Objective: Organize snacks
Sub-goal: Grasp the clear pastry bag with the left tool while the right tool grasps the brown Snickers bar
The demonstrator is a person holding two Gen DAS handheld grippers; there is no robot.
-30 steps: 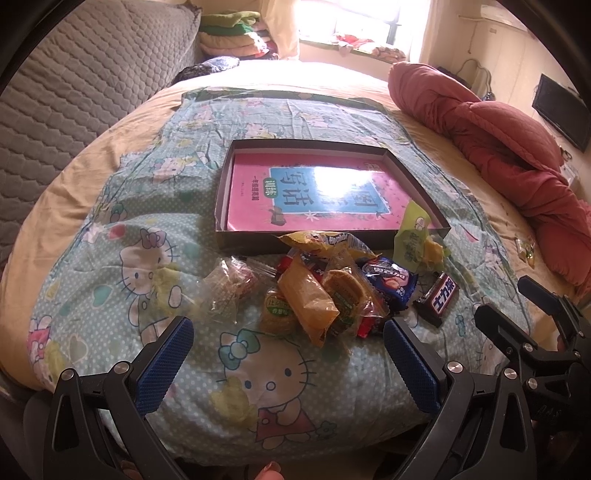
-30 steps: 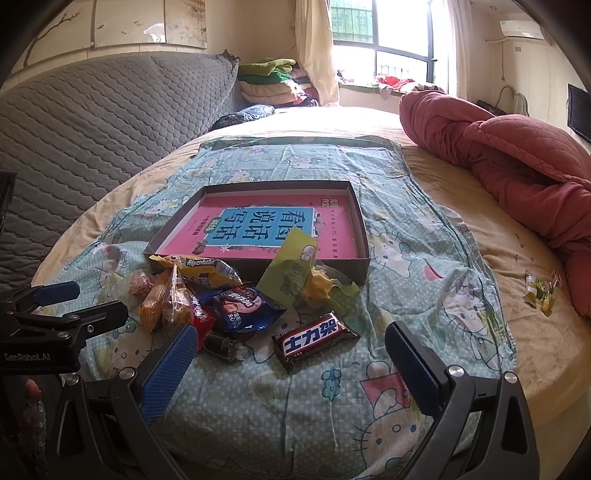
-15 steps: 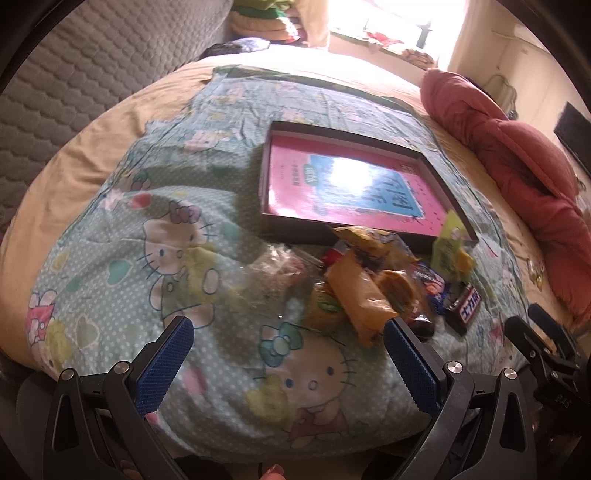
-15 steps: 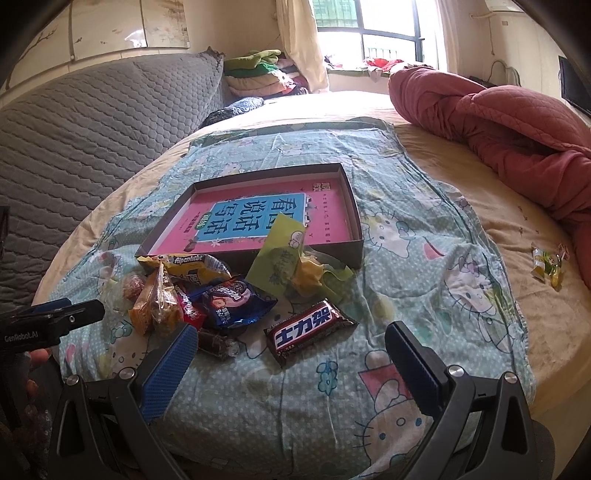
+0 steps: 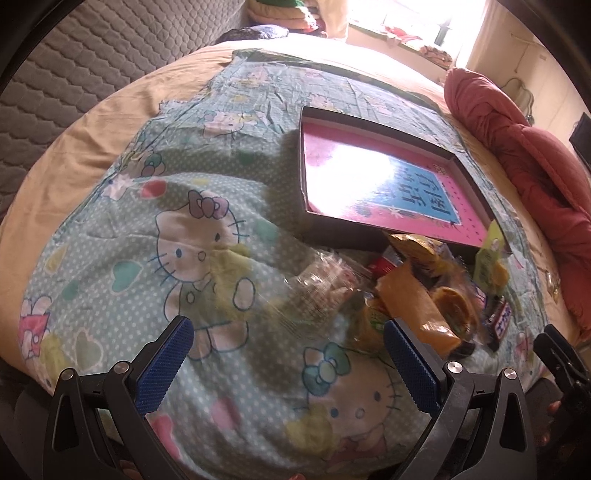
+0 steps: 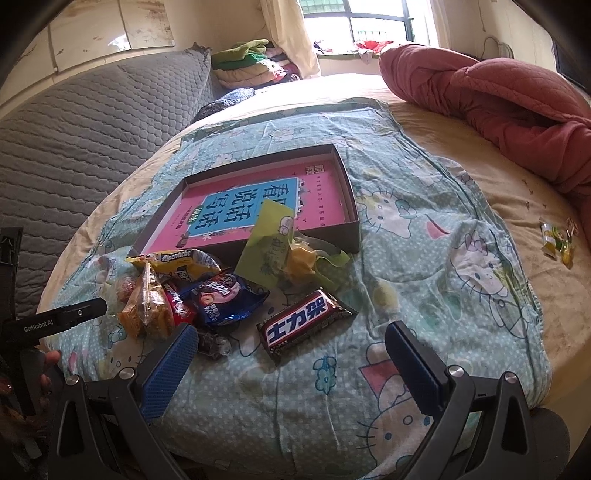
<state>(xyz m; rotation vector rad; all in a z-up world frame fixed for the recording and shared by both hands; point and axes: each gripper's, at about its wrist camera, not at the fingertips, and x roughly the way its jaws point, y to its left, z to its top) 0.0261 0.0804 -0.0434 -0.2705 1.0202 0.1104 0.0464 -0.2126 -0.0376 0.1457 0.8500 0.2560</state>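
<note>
Nothing sorted yet. Snack pile [image 6: 192, 291] lies on the bed just before the box [image 6: 352, 236], which holds only a book. Both my left hand-held gripper [image 5: 288, 354] and right hand-held gripper [image 6: 291, 363] gape empty.

Daylight pours through a barred window [image 6: 373, 18] behind the bed [image 6: 480, 155]. A grey quilted headboard [image 6: 92, 129] stands left; a red duvet [image 6: 498, 96] lies right.
</note>
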